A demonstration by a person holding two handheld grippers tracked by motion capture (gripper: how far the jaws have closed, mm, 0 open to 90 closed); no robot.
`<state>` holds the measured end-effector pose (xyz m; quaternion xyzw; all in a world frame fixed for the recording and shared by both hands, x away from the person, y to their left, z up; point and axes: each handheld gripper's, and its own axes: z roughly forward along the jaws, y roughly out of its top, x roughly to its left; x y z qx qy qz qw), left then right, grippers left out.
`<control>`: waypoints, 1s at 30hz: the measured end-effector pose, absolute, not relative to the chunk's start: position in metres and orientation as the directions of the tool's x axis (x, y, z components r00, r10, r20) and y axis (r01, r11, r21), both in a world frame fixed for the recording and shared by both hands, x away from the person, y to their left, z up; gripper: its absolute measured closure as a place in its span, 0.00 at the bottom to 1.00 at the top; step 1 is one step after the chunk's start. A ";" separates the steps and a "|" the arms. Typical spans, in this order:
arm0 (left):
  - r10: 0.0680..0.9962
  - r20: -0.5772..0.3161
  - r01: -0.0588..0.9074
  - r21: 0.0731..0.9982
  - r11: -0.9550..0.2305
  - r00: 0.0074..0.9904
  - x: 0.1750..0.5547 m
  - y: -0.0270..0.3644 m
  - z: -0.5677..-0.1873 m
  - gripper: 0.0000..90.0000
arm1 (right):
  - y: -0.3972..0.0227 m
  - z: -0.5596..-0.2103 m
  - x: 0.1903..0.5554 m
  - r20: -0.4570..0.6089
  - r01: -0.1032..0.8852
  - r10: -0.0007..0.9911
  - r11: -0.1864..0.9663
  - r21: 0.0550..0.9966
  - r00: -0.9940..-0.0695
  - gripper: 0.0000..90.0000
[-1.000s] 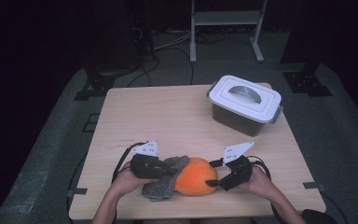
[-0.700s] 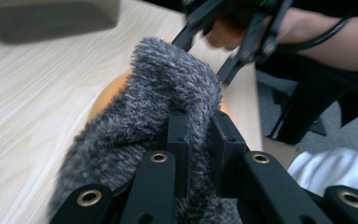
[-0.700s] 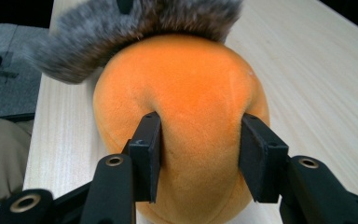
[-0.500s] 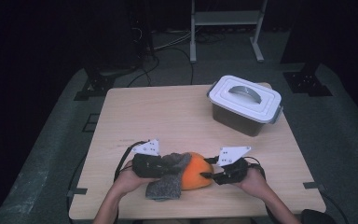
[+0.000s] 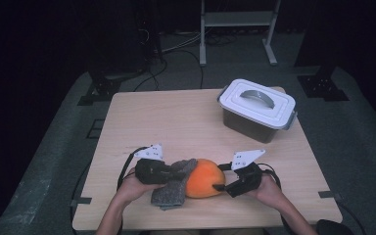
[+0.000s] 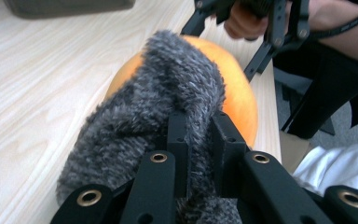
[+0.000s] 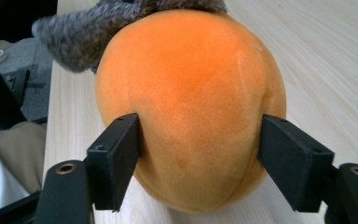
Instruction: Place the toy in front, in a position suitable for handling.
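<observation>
An orange soft ball [image 5: 203, 178] lies near the table's front edge between the two hands. A grey fuzzy cloth [image 5: 171, 192] drapes over its left end. My left gripper [image 5: 178, 171] is shut on that cloth [image 6: 158, 102], whose pile bunches between the jaws, with the ball [image 6: 242, 98] just behind. My right gripper [image 5: 221, 186] faces the ball's right end. Its jaws have just been opening. The ball [image 7: 191, 93] sits between them with both pads still against its sides. The cloth [image 7: 84, 25] shows over the ball's far end.
A dark storage box with a white handled lid [image 5: 257, 105] stands at the back right of the wooden table [image 5: 176, 117]. The person's forearms come in from the front edge. Cables trail from both grippers. Beyond the table the floor is dark, with stands and cables.
The right gripper's jaws narrowed on the ball and then spread wider again. The grey cloth shifted slightly on the ball's left end. Both hands stayed roughly in place.
</observation>
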<state>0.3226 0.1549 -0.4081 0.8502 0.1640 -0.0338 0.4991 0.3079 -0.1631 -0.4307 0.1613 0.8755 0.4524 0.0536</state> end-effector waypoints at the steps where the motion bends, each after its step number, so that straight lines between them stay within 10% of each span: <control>1: 0.241 -0.223 0.311 0.843 -0.439 0.945 0.322 0.154 -0.407 0.89 | -0.161 -0.430 0.307 0.047 0.232 0.335 0.536 0.812 -0.941 0.33; 24: 0.278 -0.172 0.288 0.840 -0.460 0.945 0.320 0.152 -0.400 0.88 | -0.155 -0.433 0.305 -0.011 0.180 0.322 0.557 0.811 -0.947 0.48; 30: 0.250 -0.251 0.343 0.819 -0.459 0.935 0.324 0.154 -0.416 0.88 | -0.164 -0.431 0.315 0.097 0.252 0.301 0.536 0.806 -0.949 0.32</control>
